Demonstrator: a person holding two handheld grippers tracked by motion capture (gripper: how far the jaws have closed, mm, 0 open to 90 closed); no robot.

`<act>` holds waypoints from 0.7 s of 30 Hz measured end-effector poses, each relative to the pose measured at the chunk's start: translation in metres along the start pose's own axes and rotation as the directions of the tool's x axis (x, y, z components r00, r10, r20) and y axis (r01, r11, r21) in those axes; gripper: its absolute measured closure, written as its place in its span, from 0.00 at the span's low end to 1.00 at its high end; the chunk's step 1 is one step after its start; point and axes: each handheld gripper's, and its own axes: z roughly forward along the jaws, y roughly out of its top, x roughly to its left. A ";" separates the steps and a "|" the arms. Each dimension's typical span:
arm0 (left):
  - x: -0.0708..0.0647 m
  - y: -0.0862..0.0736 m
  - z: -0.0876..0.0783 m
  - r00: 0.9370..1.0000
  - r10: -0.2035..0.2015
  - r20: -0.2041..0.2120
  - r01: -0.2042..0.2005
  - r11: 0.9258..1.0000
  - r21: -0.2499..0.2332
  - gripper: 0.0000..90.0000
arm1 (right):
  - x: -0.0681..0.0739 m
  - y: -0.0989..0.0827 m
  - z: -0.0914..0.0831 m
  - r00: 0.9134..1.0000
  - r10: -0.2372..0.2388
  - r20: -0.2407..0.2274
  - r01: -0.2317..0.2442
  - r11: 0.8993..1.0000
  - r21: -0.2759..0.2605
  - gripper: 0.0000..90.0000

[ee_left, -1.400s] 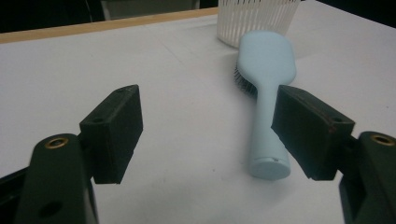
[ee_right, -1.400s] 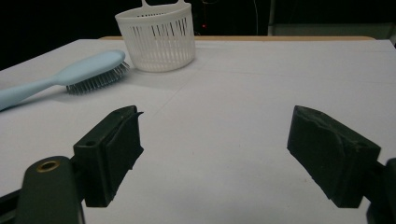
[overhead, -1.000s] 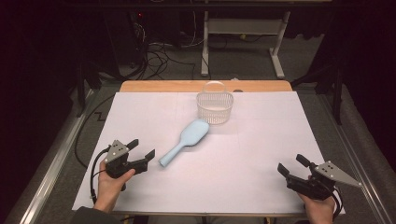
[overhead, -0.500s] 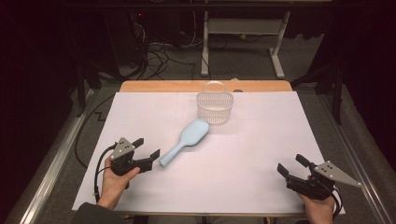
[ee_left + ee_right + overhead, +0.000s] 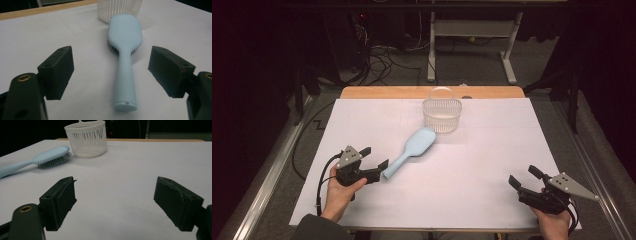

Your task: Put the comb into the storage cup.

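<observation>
The pale blue hairbrush [image 5: 412,149] lies bristles-down on the white surface [image 5: 492,165], head just beside the white basket [image 5: 442,115], handle end toward the person for access. The left gripper [image 5: 379,166] is level and aligned with the handle, jaws wide and empty. The right gripper [image 5: 522,181] rests low, well apart, jaws wide.

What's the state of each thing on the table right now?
hairbrush: lying flat, bristles down, handle end between the open jaws, not gripped.
basket: upright, handle raised, looks empty.
left gripper: open, at the brush handle's end.
right gripper: open, holding nothing, at the table's near right corner.
</observation>
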 end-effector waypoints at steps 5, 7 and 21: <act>-0.004 0.003 0.006 1.000 0.006 0.012 -0.006 1.000 0.001 0.24 | 0.000 0.000 0.000 1.000 0.000 0.000 0.000 1.000 -0.001 0.20; -0.005 0.005 0.008 1.000 0.010 0.017 -0.010 1.000 0.004 0.24 | 0.000 0.000 0.000 1.000 0.000 -0.001 0.000 1.000 -0.001 0.20; -0.014 0.012 0.023 0.999 0.024 0.039 -0.025 0.999 0.035 0.23 | 0.000 0.000 0.000 1.000 0.001 -0.004 -0.001 1.000 -0.002 0.20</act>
